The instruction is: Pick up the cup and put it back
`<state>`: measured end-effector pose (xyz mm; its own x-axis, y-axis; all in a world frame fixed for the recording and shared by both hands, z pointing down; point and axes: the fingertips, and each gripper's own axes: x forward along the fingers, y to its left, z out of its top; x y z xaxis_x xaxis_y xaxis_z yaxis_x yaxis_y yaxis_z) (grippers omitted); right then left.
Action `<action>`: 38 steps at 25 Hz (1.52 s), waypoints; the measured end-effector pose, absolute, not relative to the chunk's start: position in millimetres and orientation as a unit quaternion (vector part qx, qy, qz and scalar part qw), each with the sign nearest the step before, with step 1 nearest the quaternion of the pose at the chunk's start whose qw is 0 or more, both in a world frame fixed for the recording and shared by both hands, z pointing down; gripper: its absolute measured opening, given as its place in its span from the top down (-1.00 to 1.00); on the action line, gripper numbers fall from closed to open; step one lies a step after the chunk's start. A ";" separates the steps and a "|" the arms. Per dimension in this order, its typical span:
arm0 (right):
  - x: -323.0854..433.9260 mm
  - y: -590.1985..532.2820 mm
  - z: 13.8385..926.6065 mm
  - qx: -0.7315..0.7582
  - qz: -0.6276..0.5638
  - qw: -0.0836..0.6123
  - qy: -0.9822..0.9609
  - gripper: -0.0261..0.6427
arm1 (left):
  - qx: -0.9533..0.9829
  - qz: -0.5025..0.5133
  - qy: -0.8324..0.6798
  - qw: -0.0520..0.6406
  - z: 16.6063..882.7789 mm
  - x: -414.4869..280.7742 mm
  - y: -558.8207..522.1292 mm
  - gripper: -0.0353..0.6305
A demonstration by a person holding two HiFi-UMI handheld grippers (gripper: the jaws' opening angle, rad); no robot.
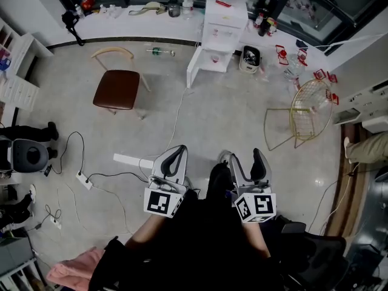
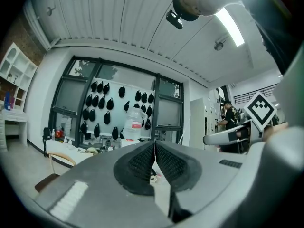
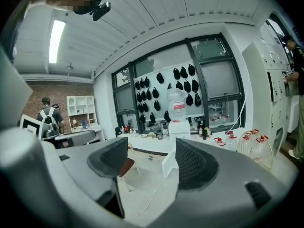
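Left gripper: the grey hand-held left gripper [image 1: 175, 151] [image 2: 155, 150] sits low in the head view, over the person's dark lap. Its black ribbed pads are pressed together with nothing between them.
Right gripper: the grey hand-held right gripper [image 1: 245, 158] [image 3: 152, 156] is just beside the left one. Its jaws stand wide apart, and only floor and far furniture show through the gap.
Marker cubes: a white cube with black square markers is at the near end of each gripper, left [image 1: 162, 202] and right [image 1: 256, 207].
Cup: neither gripper holds it, and no view shows it plainly. A small white-and-red thing [image 1: 215, 58] on the lower ledge of the dispenser is too small to tell.
Dispenser: a white water dispenser [image 1: 223, 24] with a clear bottle on top stands at the far edge of the floor, well apart from both grippers.
Floor: pale grey speckled floor [image 1: 224, 114].
Chairs: a wooden chair with a brown seat [image 1: 117, 88] stands toward the far left of the floor. A gold wire chair [image 1: 309, 109] stands toward the right edge.
Counter: a long white counter [image 1: 136, 18] runs along the far edge under dark-framed windows, with small bottles and clutter on it.
Cables: a white power strip [image 1: 83, 180] with black cables lies near the left edge of the floor.
Cloth: a pink cloth [image 1: 71, 268] lies at the near left corner.
Bystander: a person with a backpack [image 3: 47, 114] stands at the left in the right gripper view.
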<state>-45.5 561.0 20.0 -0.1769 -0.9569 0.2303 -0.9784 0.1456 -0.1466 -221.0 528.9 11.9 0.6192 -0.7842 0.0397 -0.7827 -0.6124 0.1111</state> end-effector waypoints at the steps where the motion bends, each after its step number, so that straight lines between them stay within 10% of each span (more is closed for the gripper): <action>1: -43.7 552.3 21.5 0.640 0.131 0.042 -0.756 0.07 | 0.899 -0.004 -0.434 0.062 15.6 -219.9 522.5 0.87; 38: 131.1 81.6 95.5 0.564 0.141 0.093 -0.808 0.07 | 0.864 -0.006 -0.496 0.084 36.8 -24.1 91.1 0.87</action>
<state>131.1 81.6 95.5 -0.3468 -0.8854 0.3094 -0.9379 0.3242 -0.1234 -24.1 91.1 36.8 0.5079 -0.8583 0.0728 -0.8563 -0.4939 0.1507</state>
